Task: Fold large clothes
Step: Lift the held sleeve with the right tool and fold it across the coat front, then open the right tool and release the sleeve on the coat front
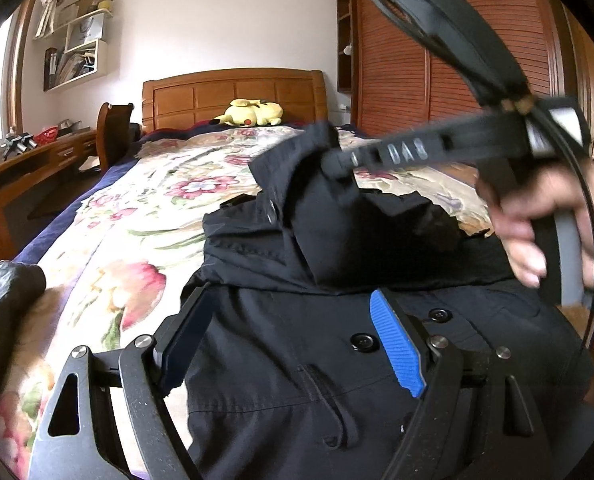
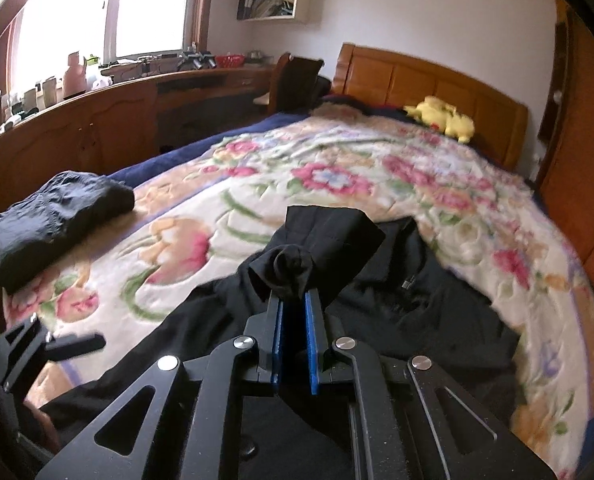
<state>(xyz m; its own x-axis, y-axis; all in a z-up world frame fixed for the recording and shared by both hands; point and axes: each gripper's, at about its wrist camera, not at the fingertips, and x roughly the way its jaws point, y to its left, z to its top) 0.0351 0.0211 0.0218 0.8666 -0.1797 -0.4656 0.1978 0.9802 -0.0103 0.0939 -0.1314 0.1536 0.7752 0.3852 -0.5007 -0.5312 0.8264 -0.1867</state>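
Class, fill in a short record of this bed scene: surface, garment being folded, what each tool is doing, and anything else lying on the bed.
surface: floral bedspread
garment: dark coat, spread out
right tool: jaws narrow, sleeve end bunched at the tips
left tool: open above the coat, holding nothing
also on bed: folded dark garment, yellow plush by the headboard
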